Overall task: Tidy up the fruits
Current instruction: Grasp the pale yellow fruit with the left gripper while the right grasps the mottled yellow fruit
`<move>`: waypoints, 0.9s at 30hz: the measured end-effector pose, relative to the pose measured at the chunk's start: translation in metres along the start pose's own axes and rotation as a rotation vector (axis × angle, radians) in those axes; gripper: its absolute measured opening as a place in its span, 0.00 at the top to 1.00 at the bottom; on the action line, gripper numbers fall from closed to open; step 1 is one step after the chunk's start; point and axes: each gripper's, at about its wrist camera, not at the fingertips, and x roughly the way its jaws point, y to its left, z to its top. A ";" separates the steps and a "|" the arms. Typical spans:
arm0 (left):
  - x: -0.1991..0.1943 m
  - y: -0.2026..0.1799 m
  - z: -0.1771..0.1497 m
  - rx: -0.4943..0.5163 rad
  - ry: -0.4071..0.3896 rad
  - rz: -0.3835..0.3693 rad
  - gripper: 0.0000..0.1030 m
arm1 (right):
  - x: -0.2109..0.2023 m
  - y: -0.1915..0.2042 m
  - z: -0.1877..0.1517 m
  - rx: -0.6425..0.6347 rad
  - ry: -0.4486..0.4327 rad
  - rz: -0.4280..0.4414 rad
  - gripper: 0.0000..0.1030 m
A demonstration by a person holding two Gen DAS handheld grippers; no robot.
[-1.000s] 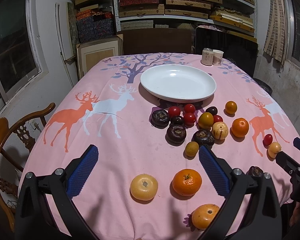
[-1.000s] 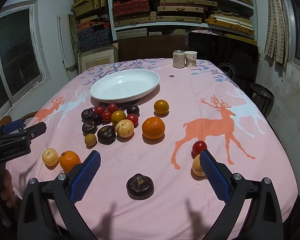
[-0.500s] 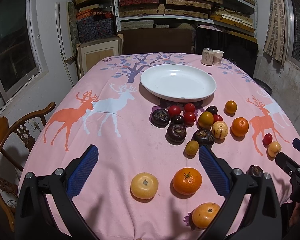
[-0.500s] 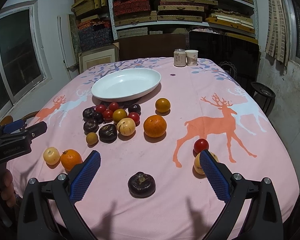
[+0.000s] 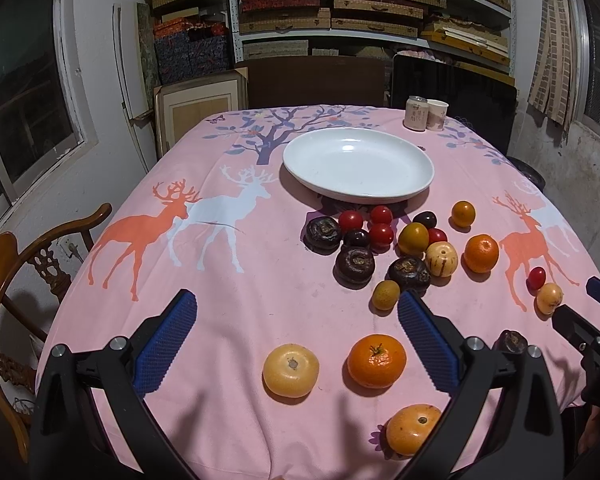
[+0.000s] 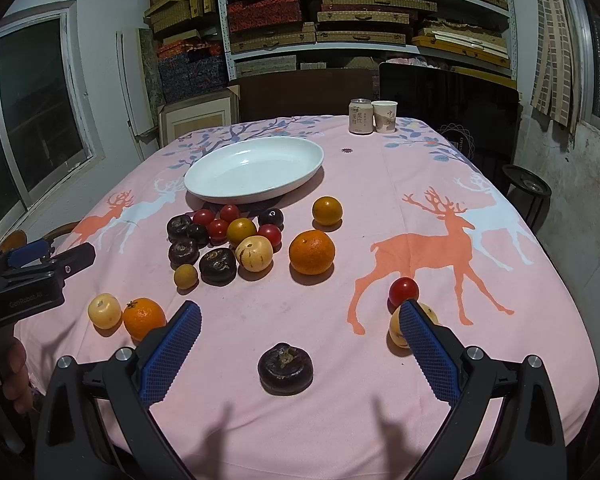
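Both hand-held grippers were held with jaws wide apart, empty: left hand-held gripper (image 5: 296, 340) above the yellow fruit (image 5: 291, 370) and nearest orange (image 5: 376, 360); right hand-held gripper (image 6: 300, 344) framing a dark fruit (image 6: 285, 368). All fruit lay on the counter (image 5: 228, 280); the white plate (image 5: 358, 169) was empty. Fruit judged light, round, prone to rolling; the cherry tomatoes (image 6: 403, 290) soft-skinned. Grip across the widest part was advised, gently. Counted: dark flattened fruits, four; red tomatoes, five; oranges, three clearly.
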 end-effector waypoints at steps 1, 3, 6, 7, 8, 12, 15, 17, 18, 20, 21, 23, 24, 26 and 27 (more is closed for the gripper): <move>0.000 0.000 0.000 -0.001 0.001 0.000 0.04 | 0.000 0.000 0.000 0.000 0.000 0.000 0.04; 0.000 0.000 0.000 0.001 0.000 0.001 0.04 | 0.000 0.000 0.000 0.002 0.002 0.001 0.04; 0.001 0.000 -0.001 0.003 0.002 0.005 0.04 | 0.000 0.000 0.000 0.000 0.001 0.001 0.04; 0.002 0.000 -0.002 0.009 0.004 0.011 0.04 | 0.000 0.000 0.000 -0.001 0.001 0.000 0.04; 0.004 0.001 -0.004 0.021 0.009 0.016 0.04 | 0.000 0.000 0.000 -0.002 0.001 -0.003 0.04; 0.011 0.009 -0.021 0.095 0.036 -0.001 0.04 | -0.001 -0.003 -0.001 0.010 0.000 -0.008 0.04; 0.019 0.020 -0.039 0.151 0.076 0.006 0.04 | 0.002 -0.006 -0.002 0.020 0.006 0.000 0.04; 0.028 0.027 -0.051 0.161 0.125 -0.005 0.04 | 0.004 -0.008 -0.002 0.024 0.016 0.005 0.04; 0.032 0.030 -0.057 0.162 0.142 -0.006 0.04 | 0.005 -0.007 -0.002 0.024 0.018 0.009 0.04; 0.038 0.030 -0.064 0.164 0.169 -0.012 0.04 | 0.005 -0.006 -0.002 0.017 0.017 0.013 0.04; 0.040 0.029 -0.066 0.164 0.173 -0.024 0.04 | 0.006 -0.005 -0.002 0.013 0.017 0.015 0.04; 0.043 0.024 -0.067 0.170 0.168 -0.040 0.04 | 0.006 -0.006 -0.002 0.010 0.020 0.015 0.04; 0.045 0.021 -0.066 0.175 0.164 -0.043 0.04 | 0.006 -0.008 -0.002 0.010 0.022 0.013 0.04; 0.050 0.015 -0.066 0.183 0.166 -0.060 0.04 | 0.005 -0.013 -0.001 0.006 0.019 0.011 0.04; 0.051 0.014 -0.065 0.178 0.173 -0.080 0.04 | 0.004 -0.017 -0.001 0.004 0.014 0.006 0.04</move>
